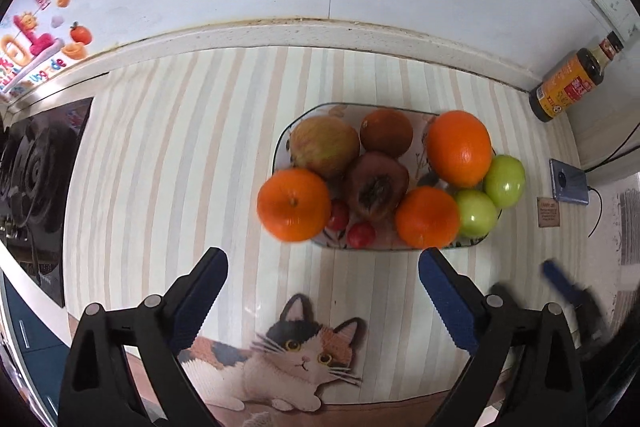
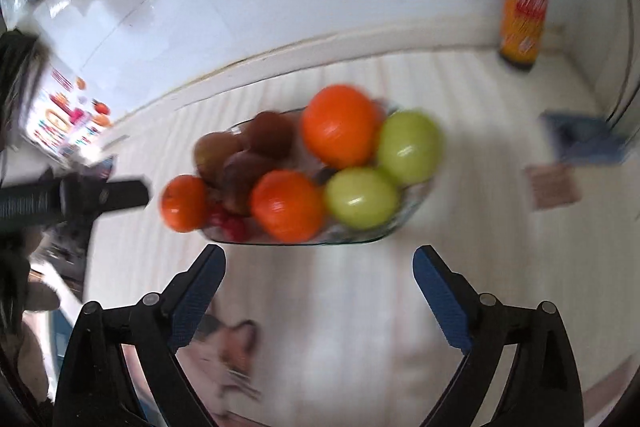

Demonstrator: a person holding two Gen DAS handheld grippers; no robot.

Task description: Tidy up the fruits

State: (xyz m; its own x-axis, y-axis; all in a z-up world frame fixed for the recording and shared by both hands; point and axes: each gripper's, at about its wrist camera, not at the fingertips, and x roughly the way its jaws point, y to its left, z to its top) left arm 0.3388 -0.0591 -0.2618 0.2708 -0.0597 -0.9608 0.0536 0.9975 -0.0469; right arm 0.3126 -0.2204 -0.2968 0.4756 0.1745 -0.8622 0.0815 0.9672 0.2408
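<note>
A patterned glass plate (image 1: 282, 143) on the striped mat holds the fruit. On it lie three oranges (image 1: 294, 205), two green apples (image 1: 505, 181), a red-green apple (image 1: 324, 147), two brownish fruits (image 1: 376, 187) and small red fruits (image 1: 361, 234). My left gripper (image 1: 322, 255) hovers just in front of the plate's near rim, open and empty. In the blurred right wrist view, my right gripper (image 2: 319, 251) is also open and empty in front of the plate (image 2: 416, 211). There the green apples (image 2: 362, 197) are nearest. The left gripper's arm (image 2: 100, 195) shows at the left edge.
A dark sauce bottle (image 1: 568, 83) stands in the back right corner by the tiled wall. A phone (image 1: 568, 181) with a cable and a small brown card (image 1: 548, 213) lie right of the plate. A gas stove (image 1: 36, 163) is at the left. The mat (image 1: 180, 147) has a cat print.
</note>
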